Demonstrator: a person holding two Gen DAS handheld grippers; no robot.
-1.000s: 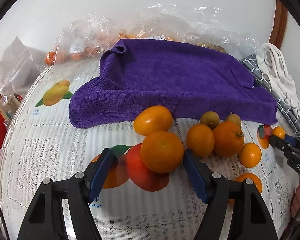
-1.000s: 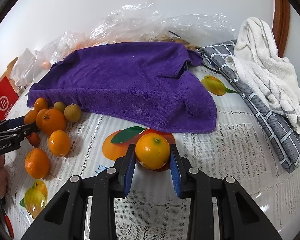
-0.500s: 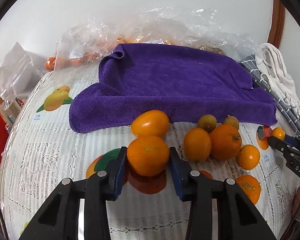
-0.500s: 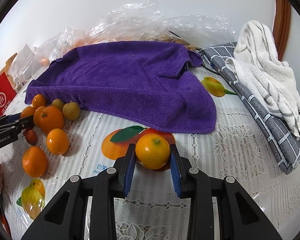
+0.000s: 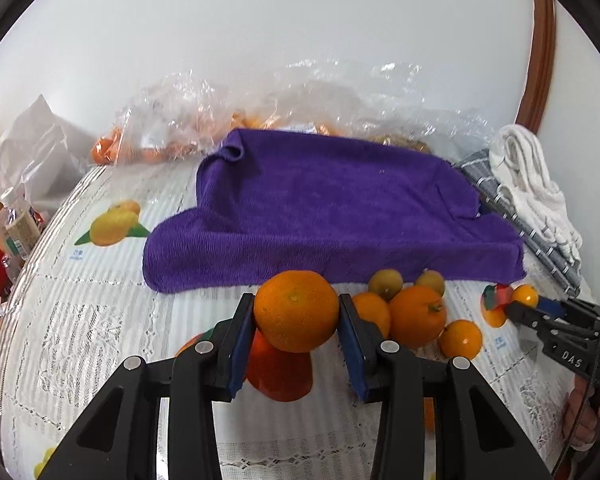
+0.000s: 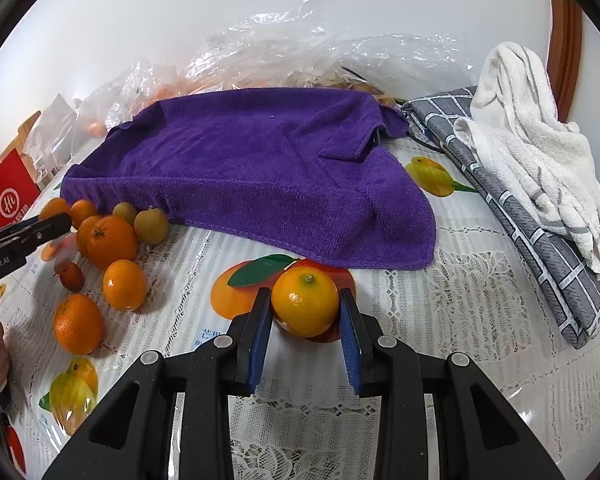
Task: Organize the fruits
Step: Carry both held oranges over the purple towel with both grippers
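Fruits: a large orange (image 5: 296, 311) sits clamped between the left gripper (image 5: 297, 322) pads, at 6 o'clock from the purple towel (image 5: 332, 208). The right gripper (image 6: 305, 320) squeezes a small yellow-orange citrus (image 6: 305, 307). Loose fruit cluster (image 6: 112, 240) lies at its 10 o'clock on the tablecloth (image 6: 460, 340).

The towel (image 6: 260, 168) is deep purple. The tablecloth (image 6: 480, 320) is white lace pattern with printed orange and yellow fruits and green leaves. The mandarins (image 6: 112, 242) are bright orange, two small round fruits (image 6: 151, 225) are olive-brown. The folded cloth (image 6: 540, 240) is grey with white checks, under a white towel (image 6: 532, 140) with grey stripes.
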